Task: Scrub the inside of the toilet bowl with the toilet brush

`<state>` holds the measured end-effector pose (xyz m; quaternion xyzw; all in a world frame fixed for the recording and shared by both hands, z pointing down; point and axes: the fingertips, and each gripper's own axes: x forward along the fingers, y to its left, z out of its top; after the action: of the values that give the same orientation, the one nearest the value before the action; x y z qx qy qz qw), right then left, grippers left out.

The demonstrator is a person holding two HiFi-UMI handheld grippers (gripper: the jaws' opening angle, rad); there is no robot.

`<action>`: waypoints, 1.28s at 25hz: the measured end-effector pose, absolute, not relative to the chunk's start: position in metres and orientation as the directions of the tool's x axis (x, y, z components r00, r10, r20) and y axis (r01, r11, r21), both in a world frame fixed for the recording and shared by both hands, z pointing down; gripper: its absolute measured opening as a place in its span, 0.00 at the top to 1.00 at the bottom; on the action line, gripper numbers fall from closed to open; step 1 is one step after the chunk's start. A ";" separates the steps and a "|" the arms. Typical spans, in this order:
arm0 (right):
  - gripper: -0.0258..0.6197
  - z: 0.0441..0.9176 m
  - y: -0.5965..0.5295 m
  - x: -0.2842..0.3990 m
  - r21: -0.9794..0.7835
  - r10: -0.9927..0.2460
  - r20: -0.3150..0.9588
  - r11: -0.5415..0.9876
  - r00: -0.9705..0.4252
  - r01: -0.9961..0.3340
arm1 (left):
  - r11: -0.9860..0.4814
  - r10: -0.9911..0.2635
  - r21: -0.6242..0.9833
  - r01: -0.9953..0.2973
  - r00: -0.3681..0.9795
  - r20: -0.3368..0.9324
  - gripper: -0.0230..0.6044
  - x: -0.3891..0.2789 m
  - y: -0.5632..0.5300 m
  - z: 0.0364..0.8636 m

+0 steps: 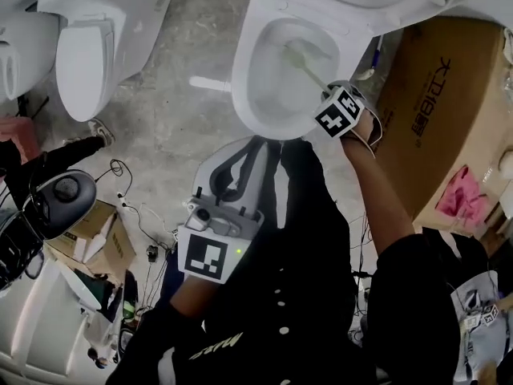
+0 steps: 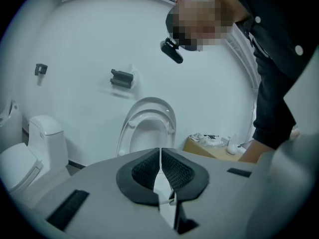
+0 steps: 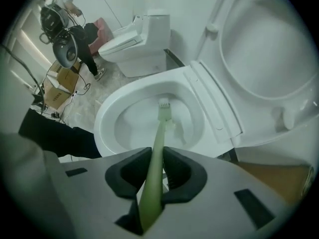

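The white toilet bowl [image 1: 276,70] stands open, its seat and lid raised. A pale green toilet brush [image 1: 303,58] reaches down into it, the head near the bowl's inner wall. My right gripper [image 1: 341,111] hangs over the bowl's near right rim, shut on the brush handle. In the right gripper view the handle [image 3: 158,133] runs out between the pads of my right gripper [image 3: 155,176] into the bowl [image 3: 124,128]. My left gripper [image 1: 220,223] is held back near my body, away from the bowl. In the left gripper view my left gripper [image 2: 160,171] is shut on nothing.
A big cardboard box [image 1: 433,111] stands right of the toilet, with pink cloth [image 1: 463,199] beside it. Another white toilet [image 1: 96,38] sits at the far left. Cables and a small open carton [image 1: 100,235] lie on the concrete floor at left. A person's shoe [image 1: 98,132] is nearby.
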<state>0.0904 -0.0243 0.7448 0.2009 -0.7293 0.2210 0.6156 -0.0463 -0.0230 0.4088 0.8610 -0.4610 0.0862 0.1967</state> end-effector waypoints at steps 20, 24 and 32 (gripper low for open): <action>0.82 0.413 -0.003 0.094 0.068 -0.431 0.811 0.740 -0.395 -0.669 | -0.573 -0.783 0.157 -0.804 0.594 0.183 0.91 -0.053 -0.018 0.236; 0.82 0.344 -0.003 0.093 0.063 -0.535 0.708 0.698 -0.461 -0.714 | -0.577 -0.797 0.106 -0.810 0.587 0.140 0.91 -0.054 -0.016 0.199; 0.82 0.224 -0.012 0.087 0.160 -0.726 0.457 0.635 -0.514 -0.755 | -0.574 -0.818 0.034 -0.818 0.575 0.034 0.91 -0.063 -0.015 0.127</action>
<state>0.0872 -0.0120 0.2242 0.4260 -0.8695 0.0295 0.2481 -0.0634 -0.0147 0.1273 0.8870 -0.4611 0.0074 0.0228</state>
